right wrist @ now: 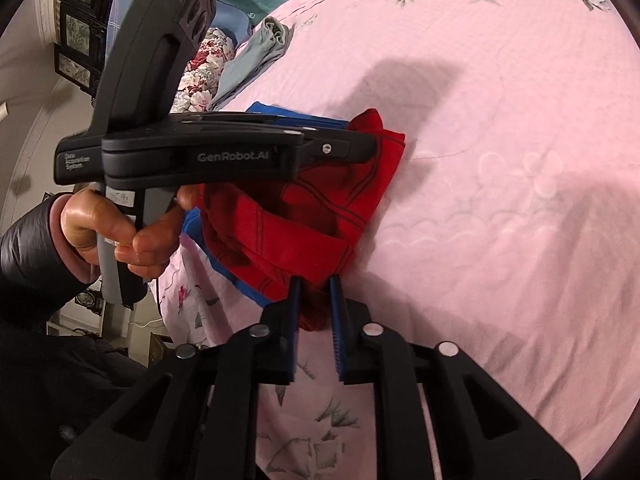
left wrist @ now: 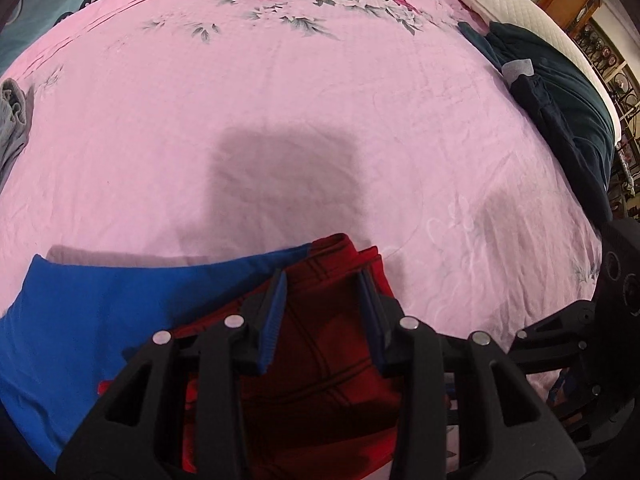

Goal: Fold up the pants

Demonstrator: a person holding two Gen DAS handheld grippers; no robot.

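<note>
The left gripper (left wrist: 324,276) pinches a thick red fold of the pants (left wrist: 312,360), jaws partly spread around it. The right gripper (right wrist: 316,284) is nearly pressed together on another red bunch. The pants hang between both tools, over the pink bedspread (left wrist: 280,120), wide and bare ahead.

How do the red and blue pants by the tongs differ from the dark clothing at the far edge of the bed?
The red and blue pants are bright, with dark line patterning on the red; the dark navy clothing is plain. The pants have fabric between both tongs, left and right; the navy clothing lies untouched by a white pillow. Both rest on the pink floral bedspread.
</note>
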